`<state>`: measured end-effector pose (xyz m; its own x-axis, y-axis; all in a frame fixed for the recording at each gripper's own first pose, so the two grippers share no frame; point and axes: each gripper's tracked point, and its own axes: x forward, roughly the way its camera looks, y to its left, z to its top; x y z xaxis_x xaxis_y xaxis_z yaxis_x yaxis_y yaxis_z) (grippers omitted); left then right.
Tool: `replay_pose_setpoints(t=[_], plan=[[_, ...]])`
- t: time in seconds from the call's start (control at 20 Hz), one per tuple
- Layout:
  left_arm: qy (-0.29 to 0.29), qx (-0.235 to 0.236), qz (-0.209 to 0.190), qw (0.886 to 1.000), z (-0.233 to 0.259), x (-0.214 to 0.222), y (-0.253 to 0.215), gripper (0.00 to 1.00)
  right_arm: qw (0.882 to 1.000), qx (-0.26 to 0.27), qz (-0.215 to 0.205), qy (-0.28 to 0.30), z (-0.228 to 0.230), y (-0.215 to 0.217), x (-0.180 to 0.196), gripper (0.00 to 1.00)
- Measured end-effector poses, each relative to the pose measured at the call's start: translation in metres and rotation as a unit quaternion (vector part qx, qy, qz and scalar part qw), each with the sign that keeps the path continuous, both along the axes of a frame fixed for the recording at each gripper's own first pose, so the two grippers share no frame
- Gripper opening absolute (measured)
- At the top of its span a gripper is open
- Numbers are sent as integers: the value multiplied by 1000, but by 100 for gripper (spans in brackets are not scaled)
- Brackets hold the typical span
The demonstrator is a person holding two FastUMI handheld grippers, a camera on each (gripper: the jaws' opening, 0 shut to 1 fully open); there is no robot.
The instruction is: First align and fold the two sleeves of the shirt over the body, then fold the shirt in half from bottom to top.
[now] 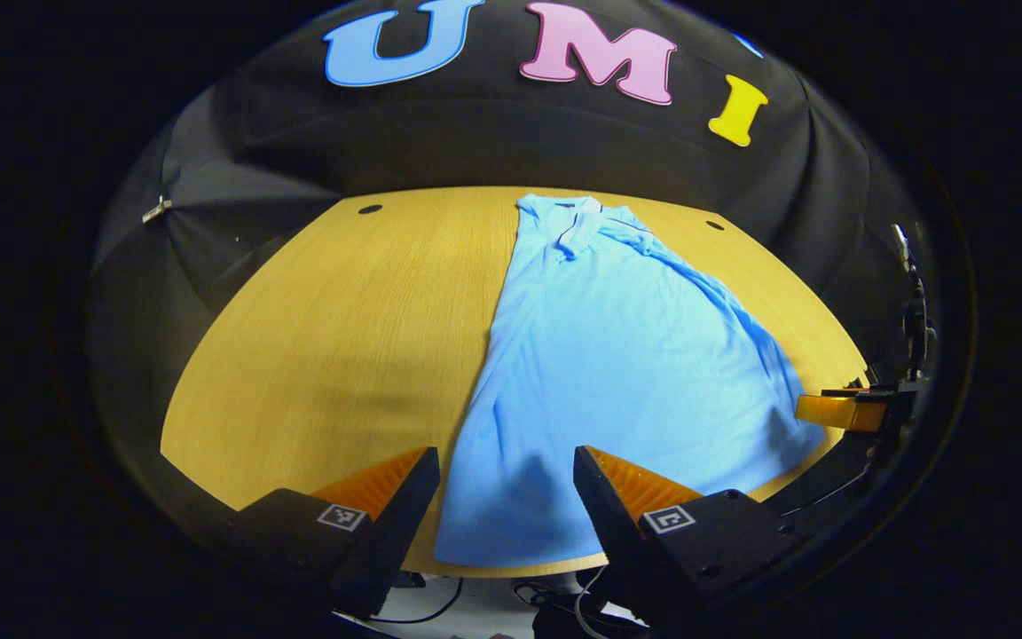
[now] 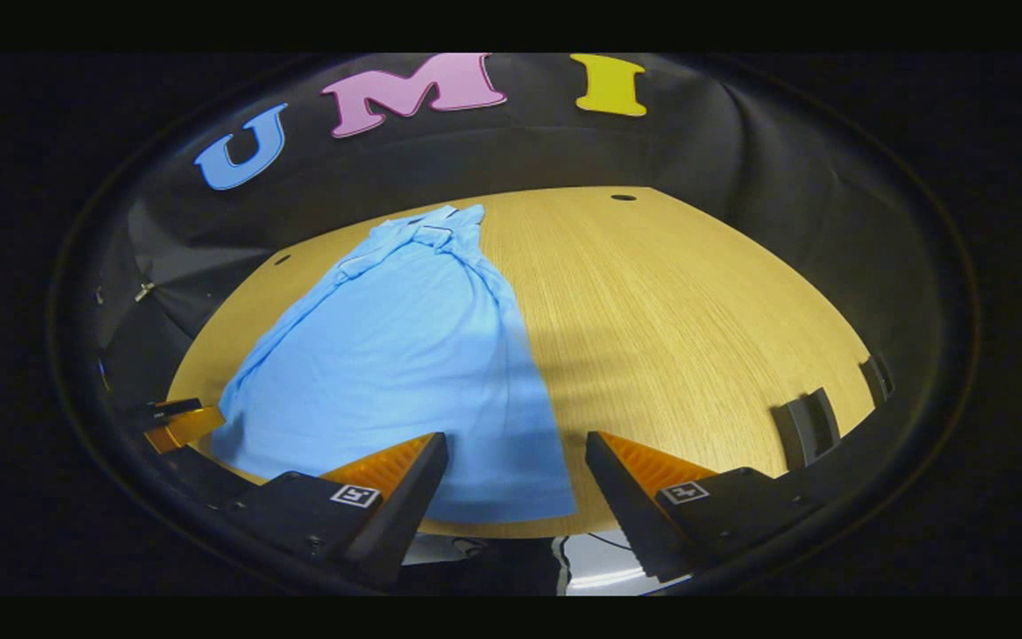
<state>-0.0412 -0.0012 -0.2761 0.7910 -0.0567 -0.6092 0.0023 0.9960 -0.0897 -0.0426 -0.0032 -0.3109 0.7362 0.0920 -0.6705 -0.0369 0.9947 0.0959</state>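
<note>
A light blue shirt (image 1: 617, 373) lies flat on the wooden table (image 1: 334, 337), collar at the far end and hem at the near edge. Both sleeves are folded in over the body, so the shirt forms a long narrow shape. My left gripper (image 1: 507, 484) hovers open above the hem's left corner, nothing between its fingers. In the right gripper view the same shirt (image 2: 404, 364) spreads to the left, and my right gripper (image 2: 515, 470) hangs open over the hem's right corner. The right gripper (image 1: 844, 410) also appears at the right edge of the left gripper view.
The table (image 2: 680, 328) is bare wood beyond the shirt, with small dark holes (image 1: 370, 209) near its far edge. Black cloth walls stand behind it. Cables (image 1: 555, 595) lie on the floor below the near edge. A dark bracket (image 2: 808, 424) sits at the table's right rim.
</note>
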Motion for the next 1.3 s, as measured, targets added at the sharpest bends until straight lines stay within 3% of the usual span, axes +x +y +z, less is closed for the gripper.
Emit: replay_pose_setpoints(t=[0.2, 0.35, 0.4, 0.45, 0.5, 0.55, 0.6, 0.65, 0.7, 0.8, 1.0, 1.15, 1.2, 1.3], plan=[[34, 15, -3, 999, -26, -5, -10, 97, 999, -34, 15, -8, -4, 7, 2, 98], [26, 35, -16, 999, -29, -9, -19, 100, 997, -68, 47, -4, -9, 17, 0, 99], [19, 31, -20, 999, -28, -6, -23, 94, 997, -66, 45, -10, -8, 21, 2, 97], [17, 32, -24, 999, -28, -6, -28, 93, 997, -61, 42, -9, -8, 24, 0, 82], [16, 31, -35, 999, -28, -5, -34, 78, 997, -60, 41, -13, -9, 25, 2, 82], [14, 33, -42, 998, -26, -4, -41, 73, 997, -58, 44, -14, -10, 29, 2, 73], [15, 33, -47, 998, -26, -4, -46, 48, 997, -54, 46, -14, -10, 32, 3, 60], [14, 32, -50, 998, -27, -1, -49, 39, 997, -51, 51, -15, -10, 34, 3, 41], [13, 32, -50, 998, -26, 0, -52, 25, 997, -48, 55, -12, -10, 36, 3, 37], [12, 19, -54, 998, -24, 0, -59, 12, 998, -44, 54, -10, -10, 35, 3, 17], [23, -28, -50, 998, -19, 3, -70, 7, 996, -9, 84, -1, -8, 41, 1, 0], [19, -27, -45, 998, -8, 5, -73, 6, 995, 7, 95, -7, 1, 39, 2, 0], [13, -26, -46, 999, 0, 6, -75, 2, 995, 8, 101, -18, 9, 39, 4, 0], [-5, -28, -50, 998, 21, 11, -82, 6, 993, 7, 115, -32, 21, 41, 8, 0]])
